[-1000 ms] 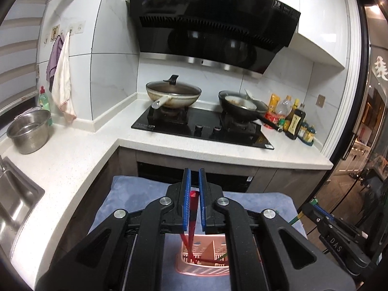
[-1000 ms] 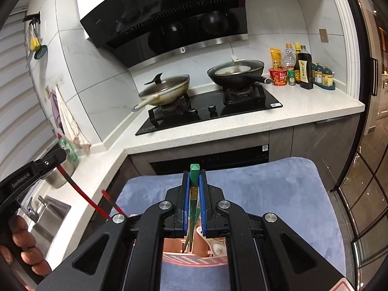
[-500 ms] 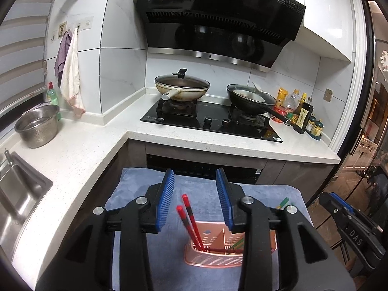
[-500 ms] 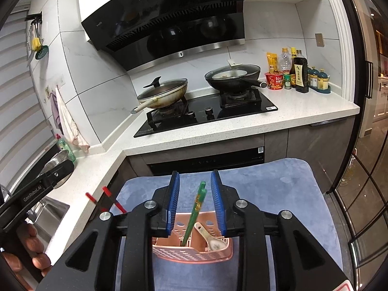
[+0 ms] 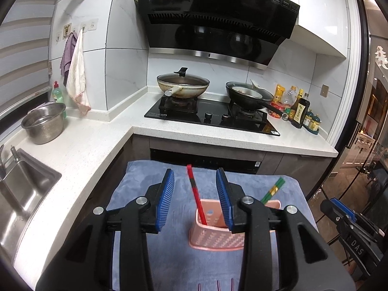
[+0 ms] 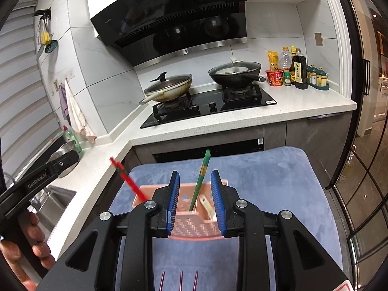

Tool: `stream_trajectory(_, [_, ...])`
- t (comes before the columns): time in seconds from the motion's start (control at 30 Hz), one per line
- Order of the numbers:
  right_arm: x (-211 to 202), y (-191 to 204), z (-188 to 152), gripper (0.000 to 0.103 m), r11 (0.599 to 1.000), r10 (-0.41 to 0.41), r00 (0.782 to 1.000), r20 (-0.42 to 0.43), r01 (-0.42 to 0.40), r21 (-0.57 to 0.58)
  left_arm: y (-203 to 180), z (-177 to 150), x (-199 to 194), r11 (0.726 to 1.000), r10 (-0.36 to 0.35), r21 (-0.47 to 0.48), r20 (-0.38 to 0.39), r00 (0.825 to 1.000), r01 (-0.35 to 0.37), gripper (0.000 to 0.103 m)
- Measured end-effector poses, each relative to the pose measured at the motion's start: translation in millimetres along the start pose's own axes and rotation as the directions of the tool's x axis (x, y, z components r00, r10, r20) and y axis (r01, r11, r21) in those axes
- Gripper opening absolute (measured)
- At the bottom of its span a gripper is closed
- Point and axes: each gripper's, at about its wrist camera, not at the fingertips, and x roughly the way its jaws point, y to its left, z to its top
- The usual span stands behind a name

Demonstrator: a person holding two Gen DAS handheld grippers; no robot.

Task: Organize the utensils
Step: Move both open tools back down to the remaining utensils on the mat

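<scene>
A pink slotted basket (image 5: 213,240) (image 6: 194,228) stands on a blue-grey mat (image 5: 150,177) (image 6: 278,181). Red chopsticks (image 5: 196,196) (image 6: 128,179) lean out of its left end. Green chopsticks (image 5: 272,190) (image 6: 201,179) stand further right, beside a white spoon (image 6: 206,206). My left gripper (image 5: 195,173) is open just behind the basket; the red chopsticks stand free between its blue pads. My right gripper (image 6: 195,172) is open too, its pads either side of the green chopsticks without touching them.
Thin purple tips (image 5: 218,285) (image 6: 180,281) show at the mat's near edge. Behind is an L-shaped white worktop (image 5: 84,150) with a hob, two pans (image 5: 183,86), a steel bowl (image 5: 44,122), a sink (image 5: 26,184) and bottles (image 6: 299,72). A hand (image 6: 36,242) holds the left gripper.
Both grippers have let go: the left released the red chopsticks, the right the green ones, which now stand in the basket. Both have pulled back from it.
</scene>
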Motion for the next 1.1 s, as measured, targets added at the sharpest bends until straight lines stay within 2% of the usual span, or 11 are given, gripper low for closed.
stream_trajectory(0.27, [-27,3,-46,0.026,1.000,0.001,0.999,-0.033,-0.001,-0.018,7,-38,-24,1.000,-0.001,0.010,-0.029,1.000,0.001,0.034])
stream_trajectory(0.63, [-48,-3,-122,0.026,1.000,-0.012,0.992,-0.127,0.010,-0.015,24,-114,-41,1.000,0.005,0.005,-0.128,0.992,-0.005,0.034])
stream_trajectory(0.9, [-55,-9,-179,0.026,1.000,-0.026,0.976,-0.215,0.026,-0.005,35,-173,-43,1.000,0.014,-0.007,-0.225,0.974,-0.016,0.036])
stream_trajectory(1.1, [-56,-13,-222,0.026,0.999,-0.024,0.955,-0.296,0.031,0.019,44,-218,-45,0.999,0.017,-0.021,-0.300,0.954,-0.025,0.036])
